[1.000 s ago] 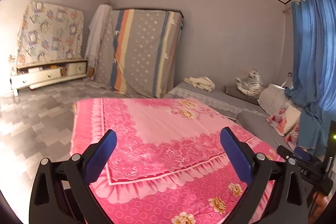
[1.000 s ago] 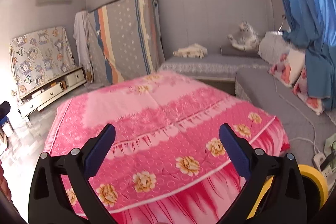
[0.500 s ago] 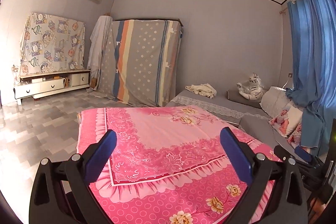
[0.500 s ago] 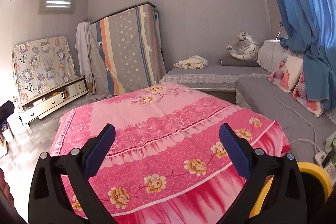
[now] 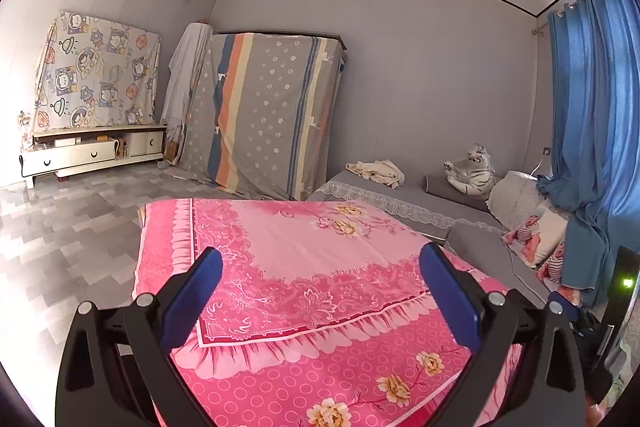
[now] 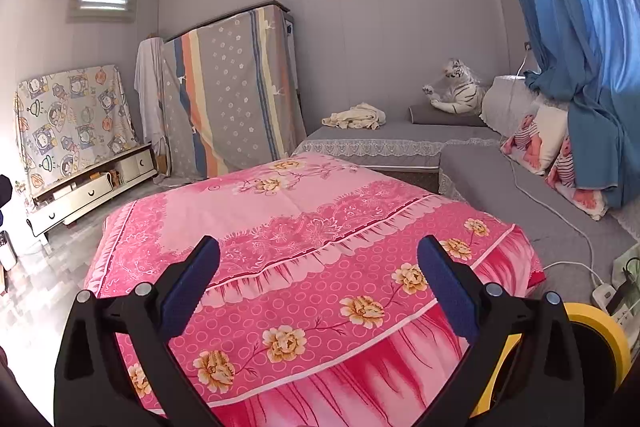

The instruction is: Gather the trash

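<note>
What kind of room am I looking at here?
Most likely a bedroom or living room in a home. A pink floral bedspread covers a low bed, grey floor cushions line the wall with a plush white tiger on them, and blue curtains hang at one side.

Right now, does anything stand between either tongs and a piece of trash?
No trash shows in either view. Both the left tongs and the right tongs are open and empty over the pink bedspread, so no path can be judged.
</note>
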Demonstrator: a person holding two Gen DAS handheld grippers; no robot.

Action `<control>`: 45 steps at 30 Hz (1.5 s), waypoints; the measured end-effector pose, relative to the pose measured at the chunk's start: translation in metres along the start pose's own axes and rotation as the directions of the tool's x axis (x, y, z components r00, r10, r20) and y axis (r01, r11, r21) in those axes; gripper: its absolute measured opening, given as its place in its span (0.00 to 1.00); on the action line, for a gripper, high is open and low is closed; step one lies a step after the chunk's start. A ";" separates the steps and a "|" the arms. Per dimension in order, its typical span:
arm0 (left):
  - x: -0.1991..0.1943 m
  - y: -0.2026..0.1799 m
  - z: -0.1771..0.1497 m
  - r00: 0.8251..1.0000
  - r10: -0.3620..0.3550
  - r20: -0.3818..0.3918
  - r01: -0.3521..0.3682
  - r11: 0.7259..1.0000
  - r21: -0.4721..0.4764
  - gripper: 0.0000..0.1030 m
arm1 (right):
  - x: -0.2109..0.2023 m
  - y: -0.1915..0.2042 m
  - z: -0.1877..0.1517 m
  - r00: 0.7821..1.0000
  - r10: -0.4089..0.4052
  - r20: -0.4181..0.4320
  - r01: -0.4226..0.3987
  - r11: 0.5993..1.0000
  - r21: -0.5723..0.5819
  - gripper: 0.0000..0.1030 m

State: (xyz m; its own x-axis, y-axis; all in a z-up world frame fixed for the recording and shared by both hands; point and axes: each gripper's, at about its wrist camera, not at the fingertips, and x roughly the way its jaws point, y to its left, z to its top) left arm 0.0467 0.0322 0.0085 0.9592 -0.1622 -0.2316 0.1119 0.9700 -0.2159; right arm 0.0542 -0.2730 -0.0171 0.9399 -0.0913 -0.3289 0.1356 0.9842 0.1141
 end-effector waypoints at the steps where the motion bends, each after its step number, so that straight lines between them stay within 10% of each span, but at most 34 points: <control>1: 0.001 0.000 0.000 1.000 -0.001 -0.003 0.001 1.000 -0.002 0.92 | 0.000 0.000 0.000 1.000 0.000 0.001 0.000 1.000 -0.001 0.92; 45: -0.006 -0.012 -0.002 1.000 -0.003 0.017 0.002 0.999 0.038 0.92 | 0.002 -0.002 -0.002 1.000 0.001 -0.010 0.000 1.000 0.010 0.92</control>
State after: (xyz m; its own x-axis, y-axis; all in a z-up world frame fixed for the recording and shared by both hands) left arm 0.0393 0.0213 0.0100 0.9632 -0.1616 -0.2146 0.1236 0.9759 -0.1800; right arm 0.0552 -0.2747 -0.0202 0.9369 -0.0893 -0.3380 0.1382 0.9827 0.1235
